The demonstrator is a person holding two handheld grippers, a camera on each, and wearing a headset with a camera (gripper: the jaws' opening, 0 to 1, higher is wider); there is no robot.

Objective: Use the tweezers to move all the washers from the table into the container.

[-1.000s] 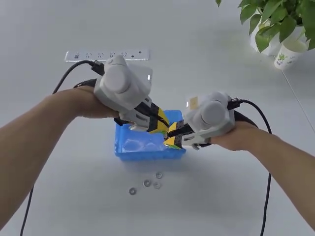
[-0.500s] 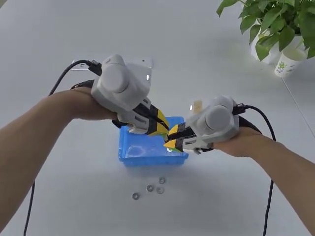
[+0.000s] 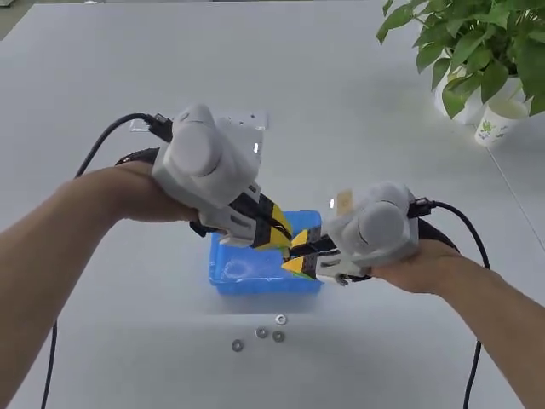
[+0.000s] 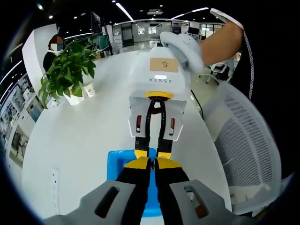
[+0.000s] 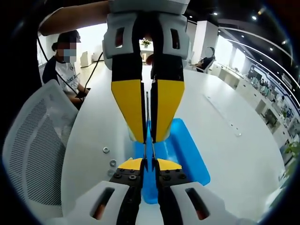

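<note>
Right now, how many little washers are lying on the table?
4. One washer lies nearest the blue container, two sit a bit nearer the person, and one is farthest left, all on the table. More may hide inside the container.

The left gripper (image 3: 283,233) and right gripper (image 3: 291,256) met nose to nose above the right end of a blue container (image 3: 255,279), their yellow tips almost touching, each pair of jaws drawn close together. A hand (image 3: 149,194) held the left one, another hand (image 3: 417,264) the right. Four washers (image 3: 261,332) lay on the table (image 3: 111,341) just in front of the container. A power strip (image 3: 249,121) lay behind the left gripper; a plant (image 3: 464,38) stood at the far right.
</note>
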